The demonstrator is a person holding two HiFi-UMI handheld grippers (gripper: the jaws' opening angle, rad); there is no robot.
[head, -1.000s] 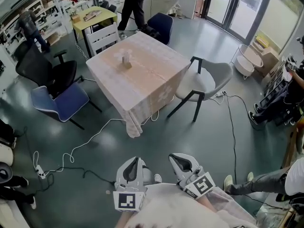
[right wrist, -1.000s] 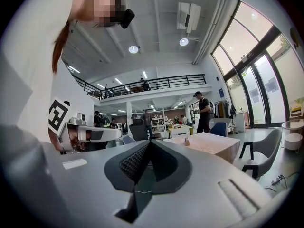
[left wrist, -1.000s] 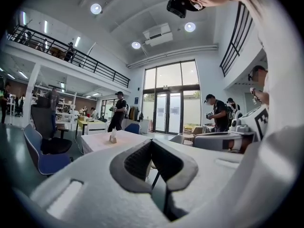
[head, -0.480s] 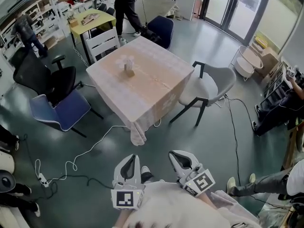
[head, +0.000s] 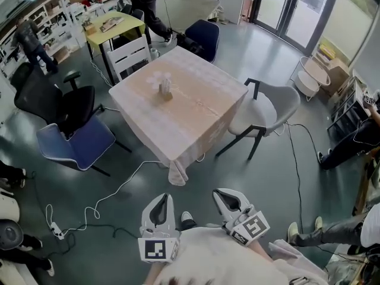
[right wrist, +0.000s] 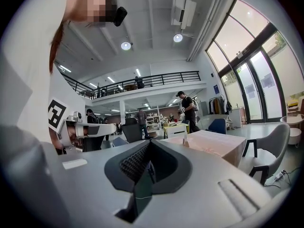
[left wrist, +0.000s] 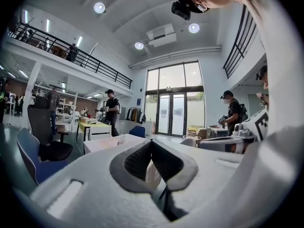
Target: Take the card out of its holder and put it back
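Head view: we hold the left gripper (head: 161,199) and right gripper (head: 224,196) side by side, jaws of both pressed together on nothing; the card holder (head: 165,88) stands on the table (head: 202,120) well ahead of them.

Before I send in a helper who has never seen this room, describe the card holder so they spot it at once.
Find the square cloth-covered table in the middle of the floor, with a grey chair beside it. The card holder is the small upright stand toward the table's far side. It is the only thing standing on that table.
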